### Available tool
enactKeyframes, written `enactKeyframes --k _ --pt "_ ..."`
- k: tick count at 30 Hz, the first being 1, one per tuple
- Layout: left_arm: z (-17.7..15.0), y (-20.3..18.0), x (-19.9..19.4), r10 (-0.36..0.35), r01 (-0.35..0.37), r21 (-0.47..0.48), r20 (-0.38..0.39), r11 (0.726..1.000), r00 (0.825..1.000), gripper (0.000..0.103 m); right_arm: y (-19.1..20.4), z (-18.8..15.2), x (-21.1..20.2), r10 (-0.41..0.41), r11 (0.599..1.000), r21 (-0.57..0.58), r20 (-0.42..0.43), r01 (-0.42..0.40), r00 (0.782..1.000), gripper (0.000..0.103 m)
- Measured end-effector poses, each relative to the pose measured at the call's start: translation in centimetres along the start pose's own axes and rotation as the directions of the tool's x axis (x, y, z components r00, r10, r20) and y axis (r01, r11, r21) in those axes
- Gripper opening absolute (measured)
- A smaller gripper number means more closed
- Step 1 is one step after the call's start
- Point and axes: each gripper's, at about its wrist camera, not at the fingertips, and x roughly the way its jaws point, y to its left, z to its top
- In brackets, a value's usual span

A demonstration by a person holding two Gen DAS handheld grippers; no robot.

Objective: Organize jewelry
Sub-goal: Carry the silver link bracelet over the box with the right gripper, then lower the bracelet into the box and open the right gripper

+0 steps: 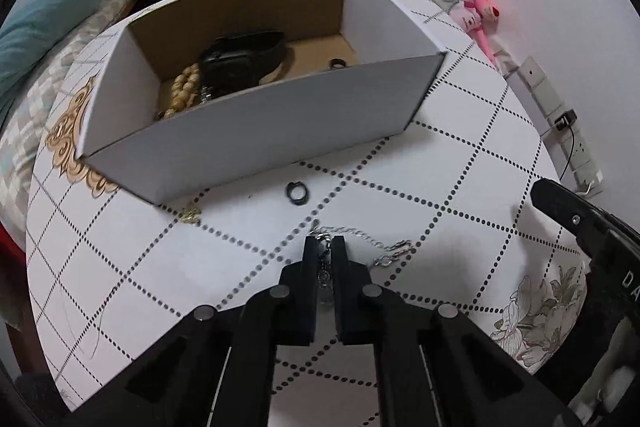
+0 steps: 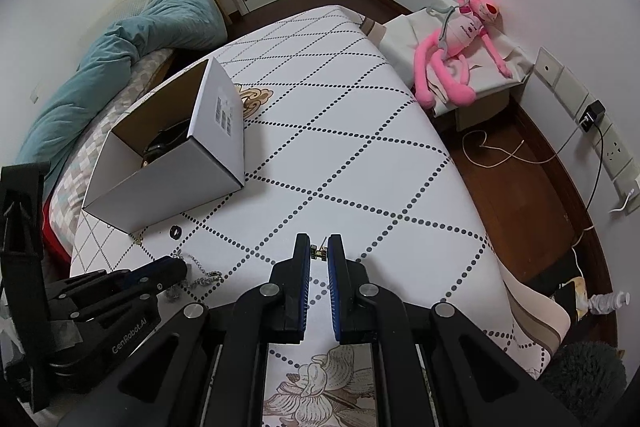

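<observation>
Two grippers work over a round table [image 1: 460, 163] with a dotted diamond cloth, and an open box [image 1: 256, 131] stands on it as the collecting place. The box sits toward the far side, its open top up, so pieces can be dropped in from above; a watch [image 1: 244, 59], a bead bracelet [image 1: 185, 87] and a ring [image 1: 337, 63] already lie on its floor.

The left gripper [image 1: 324, 247] has its jaws drawn nearly together on the silver chain [image 1: 360, 239]. A link and small pendant sit between the fingers, while the rest of the chain trails off to the right across the cloth. I judge this a pinch at one end, so the chain can hang free when lifted toward the box. The right wrist view shows the same gripper low at the table edge, tips on the chain.

The right gripper [image 2: 319, 247] has its jaws close together with a tiny gold piece [image 2: 319, 250], perhaps an earring, at the tips; whether it is truly clamped I cannot tell, though the narrow gap suggests it is.

Loose pieces lie ahead of the left gripper: a dark ring [image 1: 296, 193] on the cloth between the gripper and the box wall, and a small gold trinket [image 1: 190, 214] touching or just beside the box's near corner. The box is near the left gripper and farther off, to the left, from the right one.
</observation>
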Motion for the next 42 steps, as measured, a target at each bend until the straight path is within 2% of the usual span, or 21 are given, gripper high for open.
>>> enactKeyframes --k 6,13,15,19,24,27,29,35,39,42 --pt "0.2 2.2 -2.2 -0.044 0.047 -0.056 0.040 0.997 0.998 0.004 0.1 0.3 -0.8 0.018 1.000 0.001 0.023 -0.018 1.000 0.009" --pt "0.7 3.6 -7.0 -0.093 0.105 -0.087 0.130 0.991 0.987 0.004 1.1 0.8 -1.5 0.053 0.999 -0.011 0.031 -0.053 0.998 0.009" --pt "1.2 3.9 -8.3 -0.108 0.121 -0.083 0.155 0.989 0.982 0.004 1.6 1.1 -1.9 0.067 0.998 -0.018 0.037 -0.067 0.997 0.009" --pt "3.1 4.5 -11.7 -0.162 0.187 -0.097 0.222 0.978 0.962 0.004 3.0 2.7 -3.0 0.125 0.992 -0.028 0.045 -0.124 0.991 0.009" --pt "6.3 5.6 -15.2 -0.181 0.221 -0.102 0.303 0.970 0.936 0.004 5.8 5.8 -4.5 0.202 0.978 -0.073 0.064 -0.198 0.977 0.009" --pt "8.2 6.5 -15.4 -0.169 0.214 -0.111 0.320 0.970 0.932 0.004 8.1 8.2 -4.6 0.228 0.968 -0.121 0.064 -0.219 0.972 0.009" --pt "9.2 7.0 -14.8 -0.160 0.206 -0.119 0.314 0.971 0.936 0.004 9.3 9.6 -3.8 0.232 0.964 -0.144 0.045 -0.224 0.972 0.009" --pt "11.5 8.5 -10.8 -0.124 0.157 -0.130 0.231 0.979 0.965 0.004 11.9 12.6 0.5 0.197 0.959 -0.192 -0.069 -0.207 0.978 0.009" --pt "12.1 9.7 -8.6 -0.114 0.143 -0.164 0.175 0.976 0.978 0.005 13.0 13.3 3.0 0.164 0.957 -0.216 -0.156 -0.196 0.974 0.009" --pt "12.4 10.3 -7.6 -0.067 0.090 -0.185 0.126 0.979 0.990 0.007 13.3 13.5 4.6 0.109 0.958 -0.237 -0.213 -0.160 0.971 0.009"
